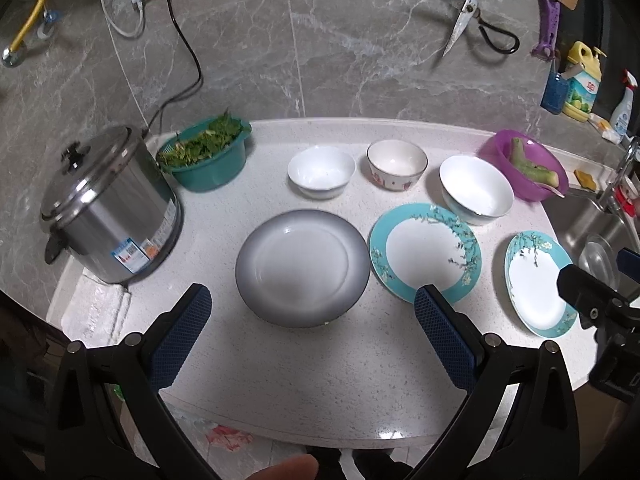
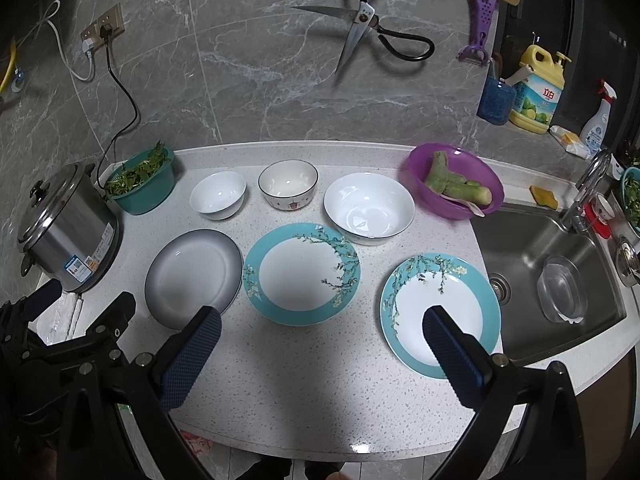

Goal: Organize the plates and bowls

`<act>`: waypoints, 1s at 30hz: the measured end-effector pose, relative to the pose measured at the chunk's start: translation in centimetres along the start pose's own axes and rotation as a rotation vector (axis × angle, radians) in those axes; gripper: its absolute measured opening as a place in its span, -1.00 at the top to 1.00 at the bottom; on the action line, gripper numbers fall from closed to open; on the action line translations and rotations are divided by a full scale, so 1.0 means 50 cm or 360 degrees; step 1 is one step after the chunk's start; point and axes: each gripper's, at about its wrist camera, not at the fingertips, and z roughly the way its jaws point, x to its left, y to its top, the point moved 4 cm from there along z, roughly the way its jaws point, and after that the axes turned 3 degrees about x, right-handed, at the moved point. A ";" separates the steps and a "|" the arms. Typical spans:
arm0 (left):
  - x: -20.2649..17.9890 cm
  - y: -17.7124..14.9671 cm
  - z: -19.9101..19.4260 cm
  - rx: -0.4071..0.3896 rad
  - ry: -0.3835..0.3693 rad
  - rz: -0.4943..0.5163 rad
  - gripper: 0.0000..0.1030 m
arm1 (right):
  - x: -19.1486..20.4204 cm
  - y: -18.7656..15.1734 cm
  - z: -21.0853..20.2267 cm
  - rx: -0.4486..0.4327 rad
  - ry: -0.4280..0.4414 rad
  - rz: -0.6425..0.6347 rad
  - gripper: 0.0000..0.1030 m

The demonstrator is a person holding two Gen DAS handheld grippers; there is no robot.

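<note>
- Speckled white stone makes up the table [image 2: 304, 392]; it carries three plates in a front row and three bowls in a row behind them, all lying apart, none stacked yet.
- Grey plate [image 1: 302, 266]: largest of the crockery, at the left end of the front row. It lies straight ahead of the left hand-held gripper [image 1: 314, 334], between the lines of its two fingers and just beyond their tips. Being round, it has no long axis to line up with.
- Middle teal plate [image 2: 302, 272]: between the other two, ahead of both grippers but centred on neither.
- Right teal plate [image 2: 440, 312]: at the right end, near the sink [image 2: 552, 280]. The right finger of the right hand-held gripper [image 2: 320, 352] overlaps its near rim in the right wrist view; whether it touches, I cannot tell.
- Big white bowl [image 2: 368, 208], rimmed bowl [image 2: 288, 184] and small white bowl [image 2: 218, 194]: back row, well beyond either gripper.
- Both grippers are spread wide, holding nothing, low at the table's near edge, side by side and pointing forward.
- Judgement: the left is nearer the grey plate, the right nearer the right teal plate; either could start the stack.
</note>
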 end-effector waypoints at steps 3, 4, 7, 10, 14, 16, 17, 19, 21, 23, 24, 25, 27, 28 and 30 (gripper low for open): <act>0.030 -0.016 0.035 0.0048 -0.0005 -0.0052 -1.00 | 0.003 -0.003 0.021 0.0038 0.0084 -0.0004 -1.00; 0.047 -0.025 0.053 0.0073 -0.0003 -0.0070 -1.00 | 0.005 -0.008 0.032 0.0061 0.0149 0.0001 -1.00; 0.109 -0.059 0.118 0.0201 0.0008 -0.0155 -0.99 | 0.014 -0.022 0.069 0.0129 0.0372 0.0023 -1.00; 0.182 -0.083 0.180 0.0249 -0.0016 -0.0209 -0.99 | 0.035 -0.045 0.128 0.0241 0.0585 0.0071 -0.96; 0.272 -0.084 0.282 0.0326 -0.0162 -0.0279 -0.98 | 0.065 -0.087 0.220 0.0429 0.0845 0.0242 -0.90; 0.298 -0.073 0.343 0.0384 -0.0189 -0.0173 -0.98 | 0.085 -0.102 0.271 0.0485 0.0937 0.0378 -0.90; 0.304 -0.067 0.368 0.0407 -0.0217 -0.0121 -0.98 | 0.089 -0.105 0.284 0.0492 0.0948 0.0411 -0.90; 0.318 -0.053 0.419 0.0466 -0.0308 -0.0028 -0.98 | 0.105 -0.109 0.319 0.0511 0.0946 0.0522 -0.81; 0.331 -0.027 0.457 0.0471 -0.0395 0.0018 -0.97 | 0.127 -0.107 0.342 0.0486 0.1010 0.0628 -0.76; 0.350 0.001 0.498 0.0516 -0.0456 0.0012 -0.97 | 0.147 -0.107 0.354 0.0430 0.1037 0.0666 -0.68; 0.360 0.013 0.520 0.0550 -0.0499 -0.0002 -0.97 | 0.157 -0.109 0.364 0.0410 0.1037 0.0700 -0.59; 0.367 0.028 0.540 0.0558 -0.0551 0.0004 -0.95 | 0.158 -0.110 0.375 0.0423 0.1033 0.0736 -0.53; 0.374 0.053 0.570 0.0567 -0.0602 0.0054 -0.73 | 0.166 -0.115 0.399 0.0432 0.1045 0.0796 -0.50; 0.376 0.063 0.583 0.0581 -0.0634 0.0091 -0.72 | 0.166 -0.118 0.404 0.0424 0.1021 0.0808 -0.49; 0.375 0.081 0.609 0.0598 -0.0652 0.0163 -0.72 | 0.162 -0.126 0.418 0.0426 0.0992 0.0854 -0.45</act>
